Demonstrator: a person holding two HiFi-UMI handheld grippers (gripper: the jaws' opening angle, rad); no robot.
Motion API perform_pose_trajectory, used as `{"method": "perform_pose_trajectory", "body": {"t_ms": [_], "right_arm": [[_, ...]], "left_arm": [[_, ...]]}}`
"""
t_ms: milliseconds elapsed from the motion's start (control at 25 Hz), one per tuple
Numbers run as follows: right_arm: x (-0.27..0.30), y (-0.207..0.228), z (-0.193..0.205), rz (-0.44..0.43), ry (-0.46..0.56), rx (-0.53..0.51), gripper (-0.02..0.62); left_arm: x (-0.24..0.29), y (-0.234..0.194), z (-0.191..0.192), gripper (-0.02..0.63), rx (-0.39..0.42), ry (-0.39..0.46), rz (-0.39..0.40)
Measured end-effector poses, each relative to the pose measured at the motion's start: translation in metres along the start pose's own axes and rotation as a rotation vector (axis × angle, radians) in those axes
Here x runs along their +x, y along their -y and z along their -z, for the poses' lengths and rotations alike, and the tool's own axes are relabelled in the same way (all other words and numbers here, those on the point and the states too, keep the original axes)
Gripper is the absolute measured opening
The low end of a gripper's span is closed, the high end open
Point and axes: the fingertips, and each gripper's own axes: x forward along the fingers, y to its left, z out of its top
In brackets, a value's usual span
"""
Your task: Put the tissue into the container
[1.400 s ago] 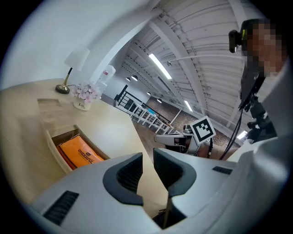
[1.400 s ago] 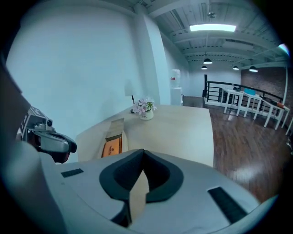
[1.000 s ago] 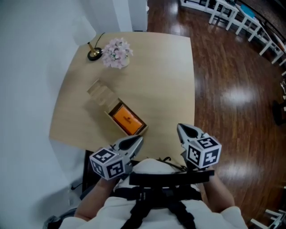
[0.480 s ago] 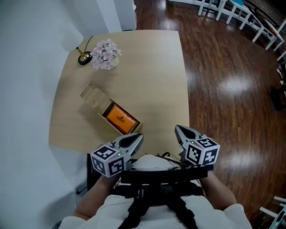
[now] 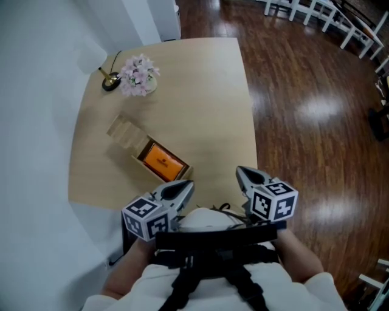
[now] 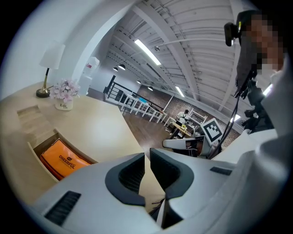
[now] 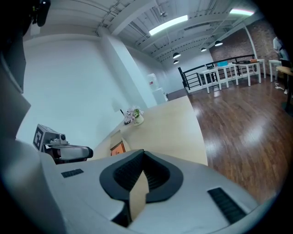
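An orange tissue pack [image 5: 160,161] lies inside an open wooden container [image 5: 184,172] on the light wooden table [image 5: 206,103]. The container's lid [image 5: 124,134] lies back toward the far left. Both grippers hover at the table's near edge, close to my chest. My left gripper [image 5: 188,185] points at the container's near corner, jaws shut and empty. My right gripper [image 5: 240,172] is off to the right, also shut on nothing. From the left gripper view [image 6: 147,157] the tissue pack [image 6: 62,157] shows low on the left. The right gripper view [image 7: 143,153] catches the container [image 7: 117,147] far off.
A pot of pink flowers [image 5: 138,77] and a lamp base [image 5: 109,82] stand at the table's far left corner. A white wall runs along the left. Dark wood floor [image 5: 316,121] lies to the right, with white chairs [image 5: 316,12] beyond.
The table and container have slid up and left in the head view as the camera shifted. Both grippers stay shut near the front edge, the right one slightly lower.
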Motion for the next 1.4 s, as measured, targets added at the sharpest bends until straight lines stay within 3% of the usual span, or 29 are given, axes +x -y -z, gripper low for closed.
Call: {"method": "perform_pose_trajectory", "body": {"t_ms": [240, 720, 1000, 1400], "right_arm": [[0.001, -0.011, -0.007, -0.004, 0.004, -0.086, 0.0], [0.0, -0.004, -0.002, 0.014, -0.003, -0.088, 0.0], [-0.005, -0.007, -0.016, 0.029, 0.035, -0.153, 0.0], [-0.007, -0.025, -0.021, -0.031, 0.009, -0.197, 0.0]], "left_arm": [[0.0, -0.001, 0.0, 0.029, 0.002, -0.001, 0.002], [0.007, 0.001, 0.001, 0.029, 0.007, -0.029, 0.024], [0.01, 0.0, 0.002, 0.029, 0.022, -0.043, 0.035], [0.01, -0.001, 0.0, 0.029, 0.025, -0.04, 0.024]]}}
